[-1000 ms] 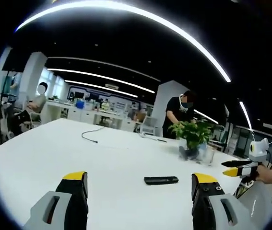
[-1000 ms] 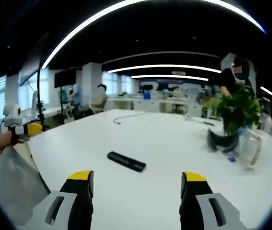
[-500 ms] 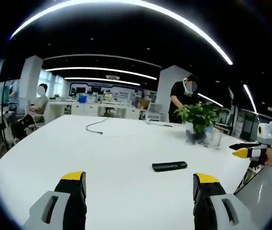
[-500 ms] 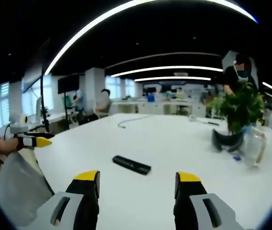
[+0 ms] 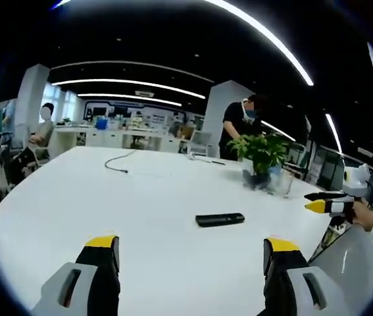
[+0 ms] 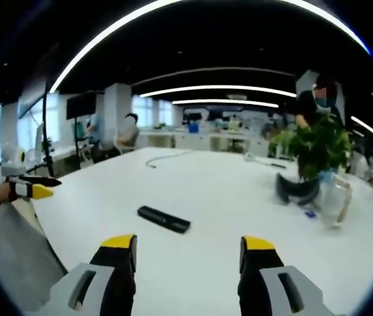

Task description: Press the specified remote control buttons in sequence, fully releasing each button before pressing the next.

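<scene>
The remote (image 5: 220, 219) (image 6: 164, 219) lies flat on the white table (image 5: 74, 204) (image 6: 225, 197), ahead of both claws, untouched. Left claw (image 5: 191, 257) and right claw (image 6: 187, 253) hover with jaws apart, holding nothing. A potted plant (image 5: 260, 158) (image 6: 311, 155) stands beyond the remote; the right gripper view adds a clear jug (image 6: 334, 201) beside it.

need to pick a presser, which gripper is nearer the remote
Too close to call: the left gripper and the right gripper both hang open above the white table, back from the remote, neither touching it.
</scene>
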